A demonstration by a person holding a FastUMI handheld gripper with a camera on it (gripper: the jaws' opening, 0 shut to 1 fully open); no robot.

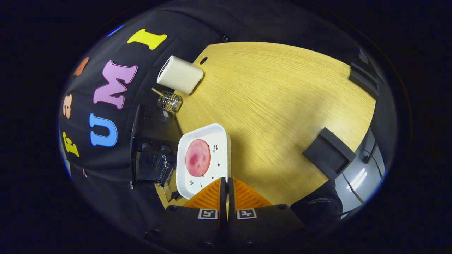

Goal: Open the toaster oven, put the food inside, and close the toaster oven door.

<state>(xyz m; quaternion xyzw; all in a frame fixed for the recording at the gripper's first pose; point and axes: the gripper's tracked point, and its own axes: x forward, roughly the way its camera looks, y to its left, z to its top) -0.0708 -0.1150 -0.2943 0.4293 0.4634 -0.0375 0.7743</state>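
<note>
At the bottom centre the gripper [226, 183] jaws are clenched almost together, apparently pinching the near rim of the white tray [203, 158] carrying the pink food slice [197, 157]. Left of it sits the black toaster oven [150, 148] on the counter [275, 106]. Keep the tray level and swing it slowly toward the oven.

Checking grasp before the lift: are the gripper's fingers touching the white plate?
Cannot tell. In the gripper view the shut gripper overlaps the white plate rim; no contact or gap shows.
</note>
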